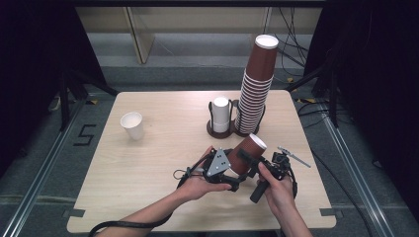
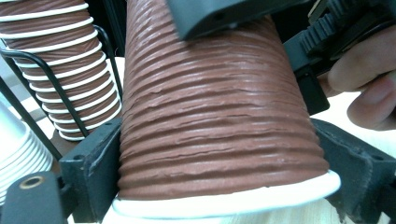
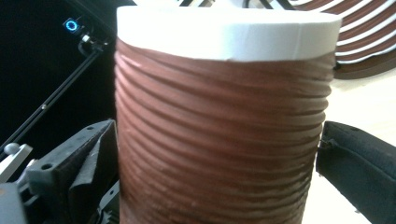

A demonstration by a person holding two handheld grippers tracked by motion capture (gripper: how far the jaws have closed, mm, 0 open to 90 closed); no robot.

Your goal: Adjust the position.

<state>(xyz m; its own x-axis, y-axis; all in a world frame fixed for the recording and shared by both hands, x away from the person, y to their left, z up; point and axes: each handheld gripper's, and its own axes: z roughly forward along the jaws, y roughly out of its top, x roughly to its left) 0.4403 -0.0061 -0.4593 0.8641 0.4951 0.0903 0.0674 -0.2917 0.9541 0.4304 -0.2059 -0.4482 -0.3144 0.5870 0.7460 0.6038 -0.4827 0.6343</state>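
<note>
- A brown ribbed paper cup (image 1: pixel 248 154) with a white rolled rim and white base sits tilted between the two grippers, above the near-right part of the light wooden table (image 1: pixel 148 173), its white flat base pointing up and away toward the far right.
- Its wall is covered in close horizontal ridges, slightly wavy and uneven (a few ridges look creased where they run under the jaws); the left gripper view shows the cup (image 2: pixel 219 116) widening toward the rolled white rim at the bottom of that picture.
- The left gripper (image 1: pixel 225 173), carrying a grey three-cornered plate, has its black jaws set on either side of the cup just above the rim, both pressing against the ribbed wall.
- The right gripper (image 1: pixel 257 165) takes the cup nearer its narrow end; in the right gripper view the cup (image 3: pixel 224 126) stands between the jaws, the left one touching the wall, the right one right at the wall's edge (contact there is hard to make out).
- The left hand (image 1: pixel 202 185) and right hand (image 1: pixel 276 185) hold the grippers from the near edge of the table.
- Behind the cup stands a dark wire cup holder (image 1: pixel 222 129) with two bays: a tall stack of brown ribbed cups (image 1: pixel 257 89) in the right bay, a short stack of white cups (image 1: pixel 221 113) in the left.
- A single white paper cup (image 1: pixel 133 125) stands upright, well apart, on the far-left part of the table.
</note>
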